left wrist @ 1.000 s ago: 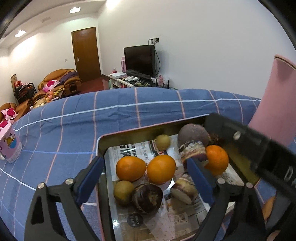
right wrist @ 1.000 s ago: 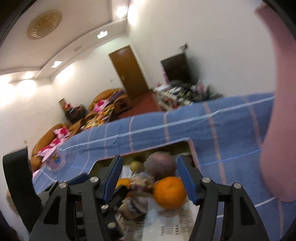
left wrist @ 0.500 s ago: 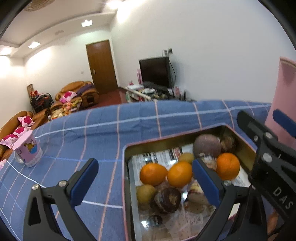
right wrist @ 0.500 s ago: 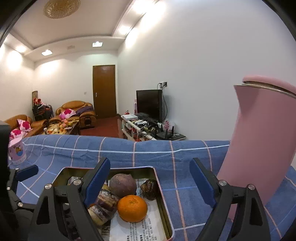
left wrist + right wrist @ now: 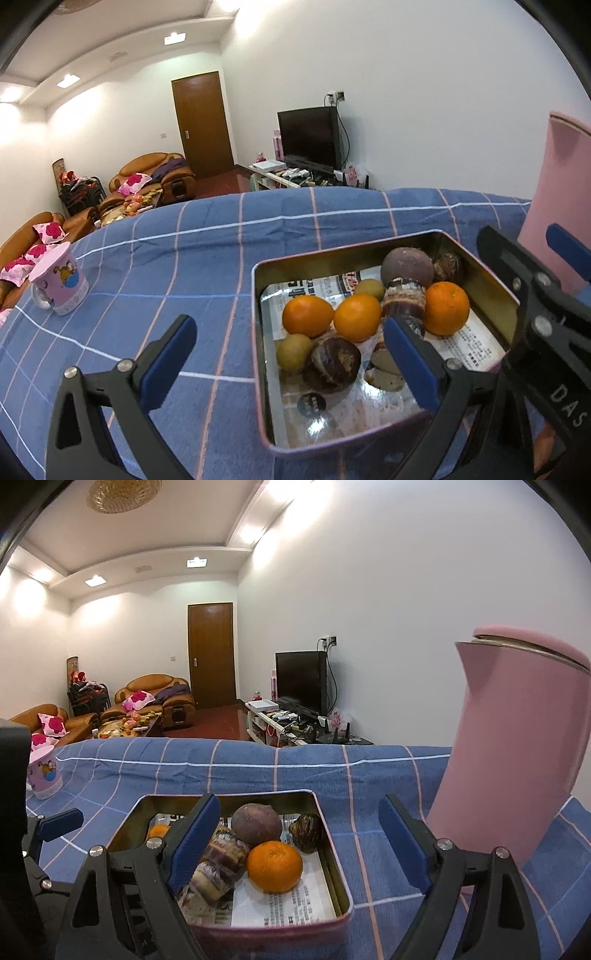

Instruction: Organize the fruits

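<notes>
Left wrist view, nearest to you: your left gripper has its blue-padded jaws spread wide with nothing between them, one pad over the blue checked cloth on the tabletop, the other over the near edge of the rectangular gold-lined metal tin. Your right gripper has just been opening and its jaws now stand wide apart and empty, straddling the tin's right half in the right wrist view. Inside the tin, on printed newspaper, the fruit already lies gathered: three round oranges, two small yellow-green fruits, a dark brown glossy fruit, a striped purple-and-cream tuber-like piece, a dull round purple fruit and a small dark ridged one at the far wall. No loose fruit shows on the cloth, so I judge the collecting largely done; what may remain is tidying the pile by kind. Beyond, the tall pink kettle stands just beside the tin, and the pink cartoon-printed cup sits well apart at the far left.
</notes>
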Demonstrator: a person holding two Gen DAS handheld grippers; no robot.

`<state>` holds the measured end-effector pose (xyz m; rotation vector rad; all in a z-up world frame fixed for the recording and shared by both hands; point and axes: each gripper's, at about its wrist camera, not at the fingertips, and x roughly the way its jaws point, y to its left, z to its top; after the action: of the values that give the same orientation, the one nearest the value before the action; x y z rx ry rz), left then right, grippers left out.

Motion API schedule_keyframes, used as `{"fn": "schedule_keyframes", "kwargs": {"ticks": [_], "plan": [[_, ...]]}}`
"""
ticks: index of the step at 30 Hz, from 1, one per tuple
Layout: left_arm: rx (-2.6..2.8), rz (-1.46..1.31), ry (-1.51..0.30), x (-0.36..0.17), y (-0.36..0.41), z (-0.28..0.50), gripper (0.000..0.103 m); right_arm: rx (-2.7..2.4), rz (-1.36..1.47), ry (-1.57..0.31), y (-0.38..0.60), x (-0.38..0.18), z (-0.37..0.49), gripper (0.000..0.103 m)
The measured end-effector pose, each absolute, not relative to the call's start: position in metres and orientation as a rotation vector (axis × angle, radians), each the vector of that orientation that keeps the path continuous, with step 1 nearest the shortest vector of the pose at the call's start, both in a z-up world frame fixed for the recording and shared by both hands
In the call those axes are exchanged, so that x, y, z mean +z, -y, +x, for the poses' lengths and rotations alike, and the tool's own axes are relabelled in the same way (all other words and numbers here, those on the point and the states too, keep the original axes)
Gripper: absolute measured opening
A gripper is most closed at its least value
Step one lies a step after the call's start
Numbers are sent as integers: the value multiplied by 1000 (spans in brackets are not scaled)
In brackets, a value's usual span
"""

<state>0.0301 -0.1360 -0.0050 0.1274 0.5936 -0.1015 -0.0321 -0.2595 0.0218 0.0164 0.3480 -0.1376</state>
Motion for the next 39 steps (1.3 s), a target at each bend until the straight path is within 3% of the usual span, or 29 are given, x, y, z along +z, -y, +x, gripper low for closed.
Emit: {"fn": "schedule_keyframes", "kwargs": {"ticks": [15,39], "plan": [[-103,53,-394,12,115,-17,103,-156,35,-236,260,31,-76,89],[-91,65,-382,13,115,-17,103,-181,54,-201,264,35,-85,89]]}}
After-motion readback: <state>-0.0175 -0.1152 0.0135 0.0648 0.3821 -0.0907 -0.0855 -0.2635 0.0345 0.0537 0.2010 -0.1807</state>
